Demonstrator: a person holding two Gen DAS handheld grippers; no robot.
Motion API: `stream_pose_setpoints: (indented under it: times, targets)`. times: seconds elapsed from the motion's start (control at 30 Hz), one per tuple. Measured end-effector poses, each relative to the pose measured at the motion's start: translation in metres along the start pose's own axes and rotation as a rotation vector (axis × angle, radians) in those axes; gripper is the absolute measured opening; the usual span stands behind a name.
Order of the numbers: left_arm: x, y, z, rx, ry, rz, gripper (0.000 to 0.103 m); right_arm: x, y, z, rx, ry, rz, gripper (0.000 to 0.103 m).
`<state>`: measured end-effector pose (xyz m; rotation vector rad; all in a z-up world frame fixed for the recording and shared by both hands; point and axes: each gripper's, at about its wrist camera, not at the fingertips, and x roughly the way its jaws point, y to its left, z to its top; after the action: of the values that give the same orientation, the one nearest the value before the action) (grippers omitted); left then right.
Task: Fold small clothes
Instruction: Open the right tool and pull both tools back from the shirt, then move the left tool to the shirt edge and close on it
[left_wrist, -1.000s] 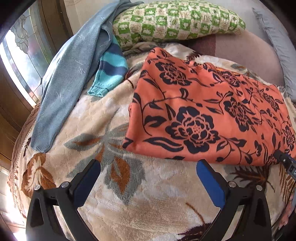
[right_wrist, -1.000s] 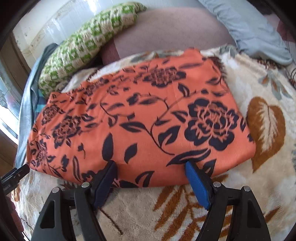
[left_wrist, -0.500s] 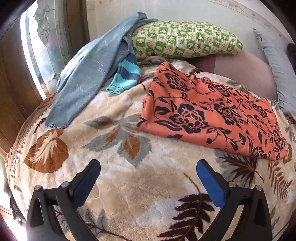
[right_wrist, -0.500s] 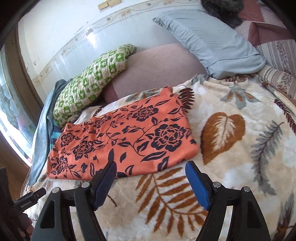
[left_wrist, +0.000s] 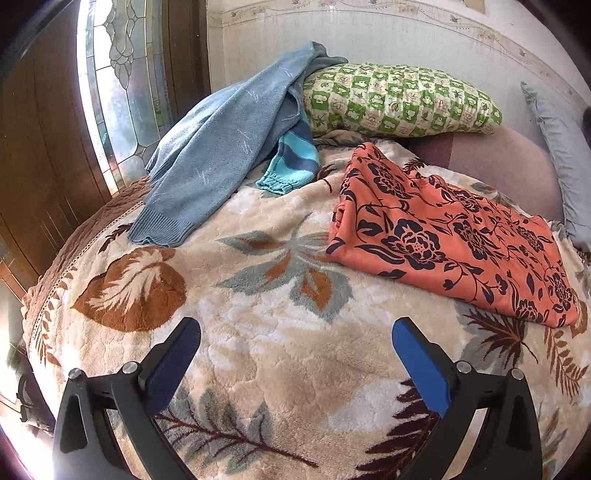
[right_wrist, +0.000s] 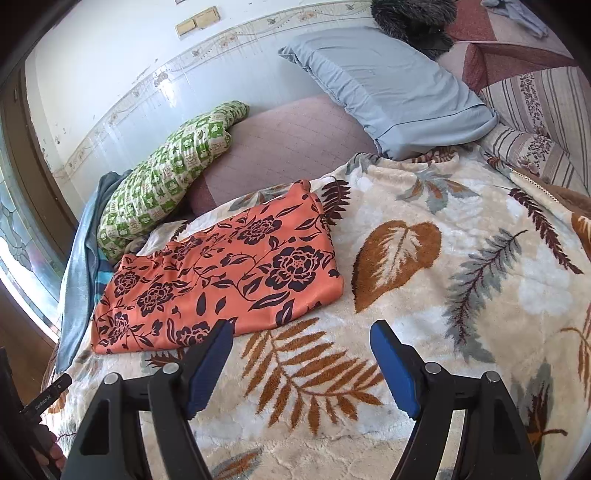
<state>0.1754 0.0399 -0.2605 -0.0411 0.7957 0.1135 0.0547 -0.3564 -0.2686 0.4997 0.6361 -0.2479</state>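
An orange garment with dark flowers (left_wrist: 447, 236) (right_wrist: 229, 273) lies folded flat on the leaf-patterned blanket (left_wrist: 258, 332) (right_wrist: 461, 295). My left gripper (left_wrist: 295, 328) stands open over bare blanket, well short of the garment, which lies ahead to its right. My right gripper (right_wrist: 301, 332) is open too, nothing between its blue pads (right_wrist: 391, 365); its left finger overlaps the garment's near edge in the picture. A blue sweater (left_wrist: 221, 147) with a striped teal cuff (left_wrist: 291, 162) lies at the far left, partly over a green checked pillow (left_wrist: 399, 99).
Green checked pillow (right_wrist: 166, 177) and a pale blue pillow (right_wrist: 388, 88) lie by the back wall. A glass window and wooden frame (left_wrist: 122, 92) bound the left side. The other gripper's tip and a hand (right_wrist: 48, 417) show at the lower left of the right wrist view.
Both grippers have pulled back and up from the orange garment, which now lies farther off and smaller in both views. Jaws stay open throughout.
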Motion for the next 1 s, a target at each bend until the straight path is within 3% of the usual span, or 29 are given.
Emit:
stream_pose_setpoints:
  times: [0.23,0.37,0.4,0.43,0.47,0.5,0.57,0.63,0.73,0.83,1.0]
  targets:
    - [-0.026,-0.004,0.008,0.046,-0.011,-0.007,0.103,-0.002,0.000,0.000,0.017,-0.009,0.033,0.079]
    - [-0.046,-0.002,-0.006,0.104,-0.230,-0.010,0.103,0.003,0.001,0.000,0.039,0.001,0.053,0.080]
    - [-0.038,-0.003,-0.010,0.135,-0.215,0.011,0.103,0.004,0.002,-0.001,0.039,0.006,0.055,0.080]
    - [-0.026,-0.005,-0.005,0.145,-0.126,0.023,0.103,0.006,0.004,-0.001,0.034,0.010,0.057,0.080]
    - [-0.022,-0.003,0.000,0.122,-0.096,-0.032,0.103,0.007,0.006,-0.001,0.028,0.011,0.059,0.079]
    - [-0.024,0.003,0.003,0.083,-0.118,-0.083,0.103,0.008,0.008,0.000,0.021,0.006,0.063,0.079]
    - [-0.028,0.010,0.008,0.004,-0.157,-0.072,0.103,0.011,0.012,0.002,0.016,-0.007,0.068,0.079]
    - [-0.020,0.012,0.013,-0.034,-0.142,-0.091,0.103,0.019,0.016,0.004,0.011,-0.001,0.078,0.080]
    - [-0.001,0.009,0.018,-0.027,-0.084,-0.064,0.103,0.036,0.025,0.009,-0.037,0.020,0.079,0.079]
    - [0.011,0.011,0.022,-0.041,-0.073,-0.050,0.103,0.052,0.033,0.020,-0.060,0.009,0.102,0.079]
    - [0.035,0.014,0.029,-0.062,-0.030,-0.031,0.103,0.087,0.036,0.038,-0.027,0.025,0.117,0.079]
